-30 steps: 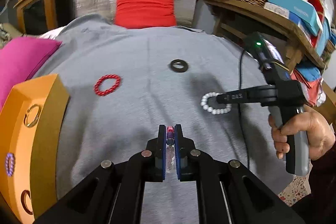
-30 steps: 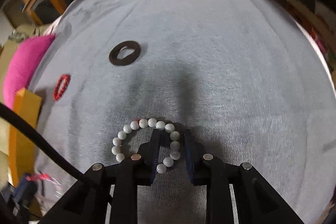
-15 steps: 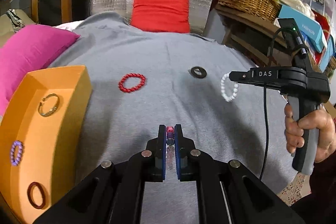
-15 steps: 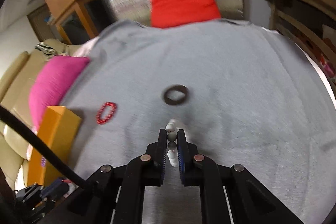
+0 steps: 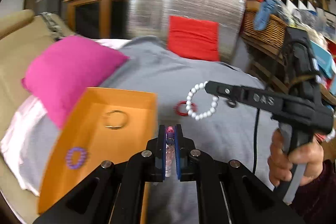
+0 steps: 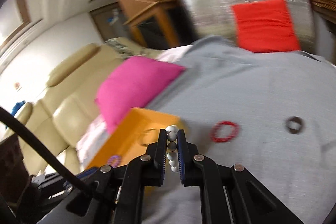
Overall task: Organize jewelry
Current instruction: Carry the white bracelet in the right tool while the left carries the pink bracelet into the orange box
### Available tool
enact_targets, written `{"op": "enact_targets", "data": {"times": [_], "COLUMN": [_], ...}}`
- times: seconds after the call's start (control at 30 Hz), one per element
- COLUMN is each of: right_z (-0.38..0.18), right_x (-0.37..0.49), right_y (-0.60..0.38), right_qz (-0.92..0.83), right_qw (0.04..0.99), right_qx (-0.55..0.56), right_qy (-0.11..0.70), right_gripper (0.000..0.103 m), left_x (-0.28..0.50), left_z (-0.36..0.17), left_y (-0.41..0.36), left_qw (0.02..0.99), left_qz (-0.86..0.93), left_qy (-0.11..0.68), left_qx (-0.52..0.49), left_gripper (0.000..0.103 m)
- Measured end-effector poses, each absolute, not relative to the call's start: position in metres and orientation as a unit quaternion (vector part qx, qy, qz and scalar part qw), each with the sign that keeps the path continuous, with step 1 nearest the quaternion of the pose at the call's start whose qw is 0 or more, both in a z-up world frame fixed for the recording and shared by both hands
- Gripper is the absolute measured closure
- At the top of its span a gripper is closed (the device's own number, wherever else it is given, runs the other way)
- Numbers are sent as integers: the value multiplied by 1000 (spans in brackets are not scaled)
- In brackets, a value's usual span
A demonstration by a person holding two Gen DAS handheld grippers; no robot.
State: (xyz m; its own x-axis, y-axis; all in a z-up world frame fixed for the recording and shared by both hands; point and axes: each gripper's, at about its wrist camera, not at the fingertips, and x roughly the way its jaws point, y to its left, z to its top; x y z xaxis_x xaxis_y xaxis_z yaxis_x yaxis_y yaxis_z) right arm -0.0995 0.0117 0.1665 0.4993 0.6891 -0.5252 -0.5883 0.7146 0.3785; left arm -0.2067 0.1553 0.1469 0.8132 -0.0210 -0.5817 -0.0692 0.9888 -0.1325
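Note:
My left gripper [image 5: 170, 129] is shut on a pink and clear beaded bracelet [image 5: 169, 141], right beside the orange tray [image 5: 134, 98]. In the tray lie a gold bangle [image 5: 115, 119] and a purple beaded bracelet [image 5: 76, 157]. My right gripper [image 6: 171, 133] is shut on a white pearl bracelet [image 6: 172, 135], which hangs as a loop [image 5: 200, 101] from its tip [image 5: 206, 85] above the grey cloth. A red beaded bracelet [image 5: 182, 109] lies on the cloth just past the tray; it also shows in the right wrist view as a red ring [image 6: 224, 131]. A dark ring [image 6: 295, 125] lies further right.
A pink cushion [image 5: 71, 70] rests against the tray's far left side. A red cushion [image 5: 193, 38] leans on a silver foil panel [image 5: 184, 7] at the back. A wicker basket [image 5: 266, 26] and shelves stand at the right. A hand [image 5: 294, 159] grips the right tool's handle.
Both grippers have lifted and swung left toward the orange tray. The right gripper closed on the white bracelet and raised it off the cloth. The left keeps its beaded bracelet.

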Motion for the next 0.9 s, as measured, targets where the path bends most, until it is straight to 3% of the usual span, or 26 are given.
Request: {"op": "enact_targets", "data": {"times": [0.37,0.77,0.87,0.9], "right_z": [128,93,94,96], "right_x": [-116,-85,-76,-74], "right_y": [119,147,140,135], "right_qz": [433,408,402,400], "right_qw": [811,794,790,792], "right_qx": [37,70,89,96], "right_qy": [392,446,454,452], "right_gripper": [92,89,78,73], "left_x": [-201,-162,-163,-165], "left_z": [94,60,63,65], "left_y": [218,231,228,227], "left_qw": [917,899,900,902], "left_qz": [88,132,134,138], "left_qy": [376,410,409,405], "left_qx": [-100,-75,-64,-59], "left_gripper": [95,95,83,67]}}
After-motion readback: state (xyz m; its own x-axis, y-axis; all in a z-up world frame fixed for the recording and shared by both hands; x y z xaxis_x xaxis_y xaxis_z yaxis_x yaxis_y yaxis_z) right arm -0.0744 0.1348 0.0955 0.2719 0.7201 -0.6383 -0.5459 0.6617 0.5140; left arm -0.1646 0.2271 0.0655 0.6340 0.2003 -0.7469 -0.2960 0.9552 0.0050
